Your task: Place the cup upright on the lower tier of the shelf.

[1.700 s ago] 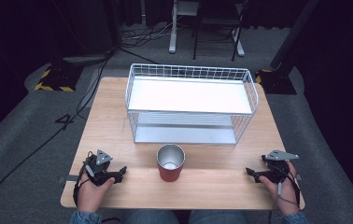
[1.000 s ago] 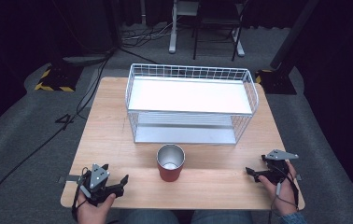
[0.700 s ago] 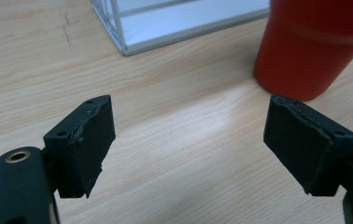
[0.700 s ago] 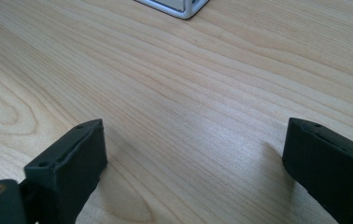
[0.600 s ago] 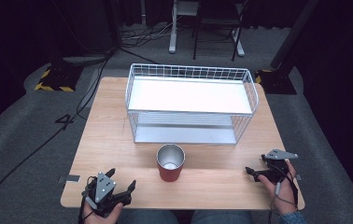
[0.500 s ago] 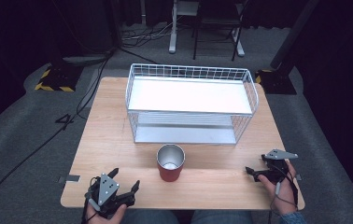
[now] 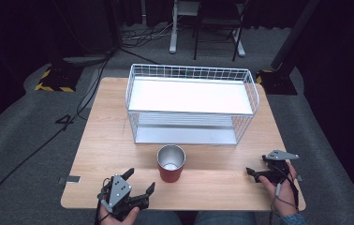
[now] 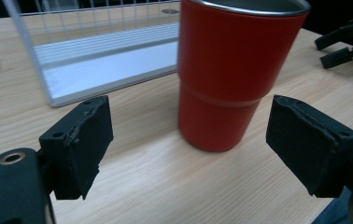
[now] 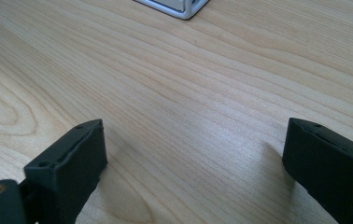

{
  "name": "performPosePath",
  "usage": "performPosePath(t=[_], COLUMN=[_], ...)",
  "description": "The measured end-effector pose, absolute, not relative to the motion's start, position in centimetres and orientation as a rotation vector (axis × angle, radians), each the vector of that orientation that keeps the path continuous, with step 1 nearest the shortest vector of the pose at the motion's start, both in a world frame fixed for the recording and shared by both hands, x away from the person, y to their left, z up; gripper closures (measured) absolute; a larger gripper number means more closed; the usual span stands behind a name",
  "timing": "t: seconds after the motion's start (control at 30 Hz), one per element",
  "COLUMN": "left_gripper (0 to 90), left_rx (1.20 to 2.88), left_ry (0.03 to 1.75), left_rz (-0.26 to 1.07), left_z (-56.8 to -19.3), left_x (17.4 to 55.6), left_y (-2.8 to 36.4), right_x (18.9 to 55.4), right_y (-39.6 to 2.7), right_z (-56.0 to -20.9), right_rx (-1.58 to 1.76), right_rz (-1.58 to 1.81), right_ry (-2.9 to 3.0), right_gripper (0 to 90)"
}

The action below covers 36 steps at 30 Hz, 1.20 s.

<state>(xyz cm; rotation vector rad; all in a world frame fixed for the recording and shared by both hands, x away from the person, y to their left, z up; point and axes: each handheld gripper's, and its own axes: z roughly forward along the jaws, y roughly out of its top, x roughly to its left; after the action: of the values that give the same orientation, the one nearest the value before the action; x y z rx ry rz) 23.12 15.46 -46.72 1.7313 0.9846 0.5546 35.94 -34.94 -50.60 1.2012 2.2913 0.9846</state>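
Red cup (image 7: 171, 163) stands upright on the bench (image 7: 100, 140), near the front edge, just in front of the white wire rack (image 7: 191, 103) and apart from it. Steel rim and steel inside, red outer wall with a step about a third of the way up (narrower foot below it).

Left tool (image 7: 137, 182) sits low at the front edge, angled toward the cup. Its jaws stand wide apart, nothing between them yet. In the left gripper view the cup (image 8: 235, 70) is centred in the gap of the left tool (image 8: 202, 149), a little way ahead, no contact.

Right tool (image 7: 254, 173) is well off to the right, resting near the bench edge, jaws apart too, over bare wood in its own view (image 9: 193, 154).

Handling, my read:
- rigid metal body, won't deform under the pads, not fragile
- looks empty, so likely light, though double-wall steel would add some weight
- finish looks smooth, may be slippery against the pads
- tapered wall: a grip too high could squeeze it downward out of the pads

Best hold: across the wall just above the step, pads square to the sides, tool level. Gap looks wide enough to clear the body there.
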Motion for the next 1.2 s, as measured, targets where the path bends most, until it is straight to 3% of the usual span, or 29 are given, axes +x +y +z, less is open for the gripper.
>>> performPosePath(t=[0.37, 0.8, 1.2], left_gripper=[15.0, 15.0, 12.1], left_rx=[1.675, 1.762, 1.787], left_ry=[0.954, 0.988, 1.057], left_rz=[0.529, 0.493, 0.548], left_z=[-47.3, -48.7, -49.7], left_x=[24.1, 26.4, 28.1], left_y=[13.1, 10.3, 7.7], right_x=[35.9, 35.9, 35.8], right_y=[-34.9, -34.9, -34.9], right_z=[-50.6, -50.6, -50.6], right_rx=[1.201, 1.201, 1.189], right_rz=[0.984, 0.984, 0.978], right_ry=[2.291, 2.291, 2.288], right_gripper=[6.8, 6.8, 7.9])
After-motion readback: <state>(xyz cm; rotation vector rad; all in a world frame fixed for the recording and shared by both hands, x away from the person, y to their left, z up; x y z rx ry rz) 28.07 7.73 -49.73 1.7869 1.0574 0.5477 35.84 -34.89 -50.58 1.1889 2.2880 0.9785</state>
